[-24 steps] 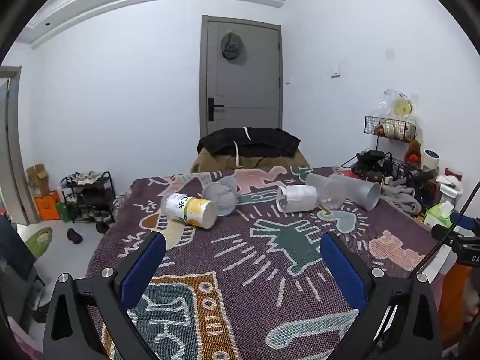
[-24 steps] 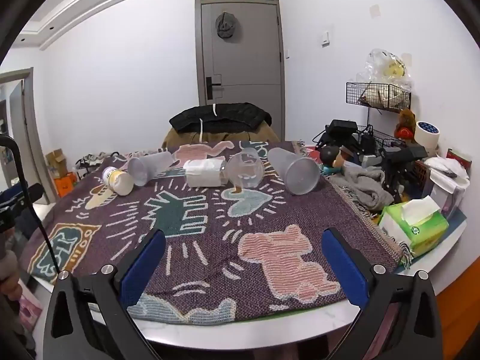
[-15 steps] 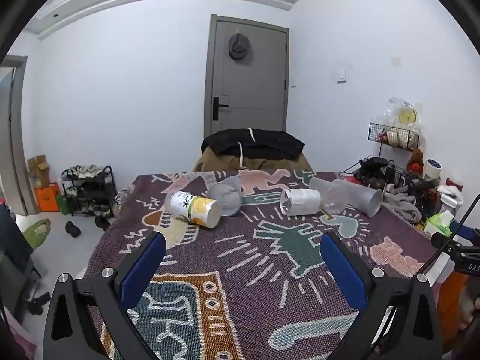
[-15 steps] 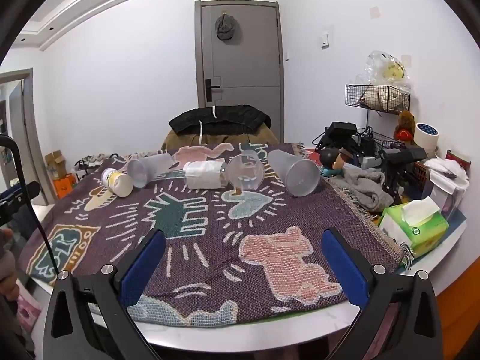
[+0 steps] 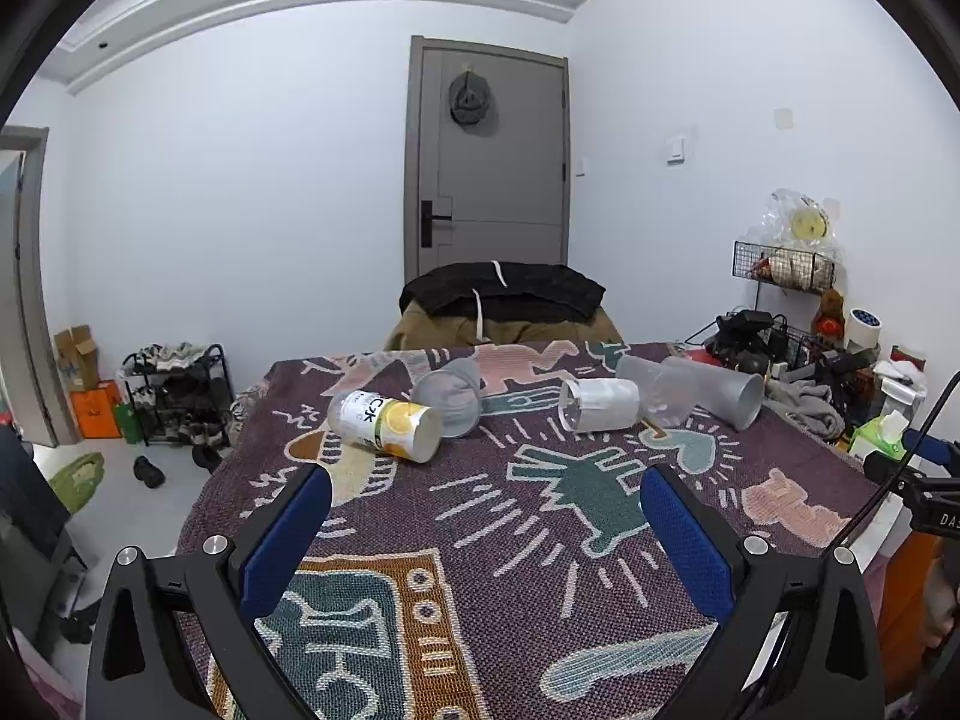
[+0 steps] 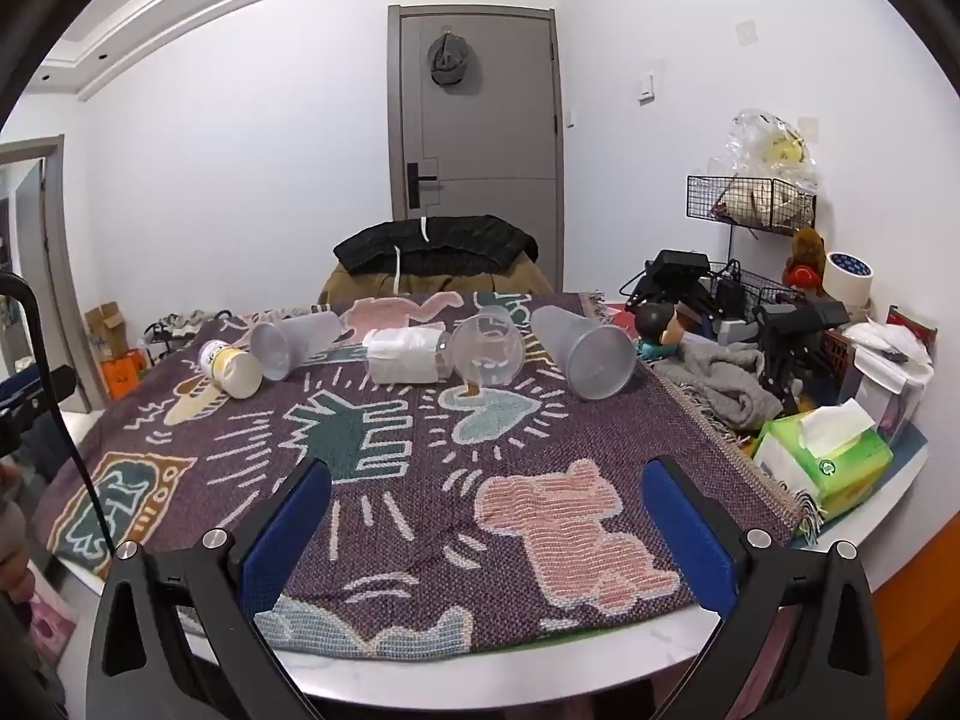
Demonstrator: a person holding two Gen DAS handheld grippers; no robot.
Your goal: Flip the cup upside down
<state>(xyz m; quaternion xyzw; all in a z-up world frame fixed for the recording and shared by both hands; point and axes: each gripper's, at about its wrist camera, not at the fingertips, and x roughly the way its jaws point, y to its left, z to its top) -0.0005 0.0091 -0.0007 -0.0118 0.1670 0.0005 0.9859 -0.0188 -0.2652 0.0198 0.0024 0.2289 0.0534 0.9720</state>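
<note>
Left gripper point(image 5: 485, 501) raised, cups point(image 5: 600, 405) toppled mid-blanket point(image 5: 540, 540)

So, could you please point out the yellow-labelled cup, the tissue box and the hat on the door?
yellow-labelled cup point(image 5: 384, 425): left wrist view, its printed side.
tissue box point(image 6: 840, 465): right wrist view, green front face.
hat point(image 6: 448, 60): right wrist view, its crown.

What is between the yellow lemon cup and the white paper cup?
A frosted cup lying on its side sits between the lemon cup and the white cup, clearest in the left wrist view.
</note>
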